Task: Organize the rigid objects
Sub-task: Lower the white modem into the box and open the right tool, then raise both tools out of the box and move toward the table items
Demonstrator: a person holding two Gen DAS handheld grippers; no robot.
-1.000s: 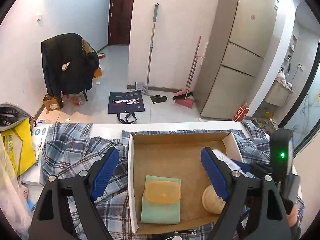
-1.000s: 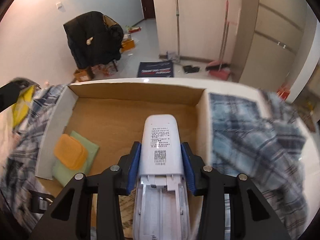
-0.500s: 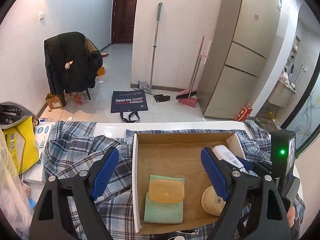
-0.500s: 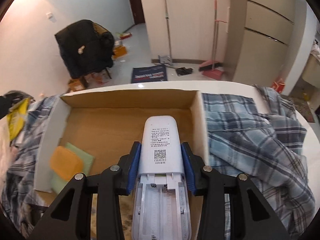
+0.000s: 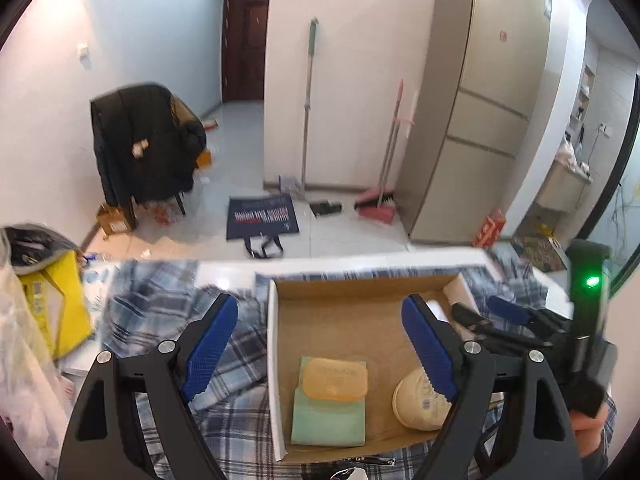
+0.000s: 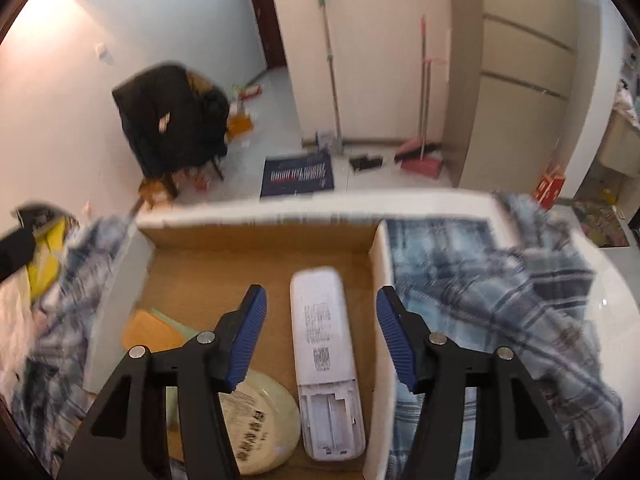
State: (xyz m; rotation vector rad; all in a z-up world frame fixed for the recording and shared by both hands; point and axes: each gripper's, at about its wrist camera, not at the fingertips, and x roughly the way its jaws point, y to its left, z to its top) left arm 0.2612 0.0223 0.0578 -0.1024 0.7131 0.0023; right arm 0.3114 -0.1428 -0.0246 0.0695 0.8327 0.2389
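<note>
One white remote (image 6: 323,344) lies in the cardboard box (image 6: 260,236) along its right wall, long axis running near to far, directly between the opening jaws of the right hand-held gripper (image 6: 320,322), untouched. Left hand-held gripper (image 5: 316,344) gapes empty, farther off. Motion blur obscures the worktop's plaid cloth (image 6: 500,280).

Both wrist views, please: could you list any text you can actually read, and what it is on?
None reads clearly.
Remote: printed lines and a code, too blurred.
Round tin: label characters, unreadable.
Orange case: embossed word, too faint.
Dark bag on the floor: white and red lettering, upside down and blurred.
</note>
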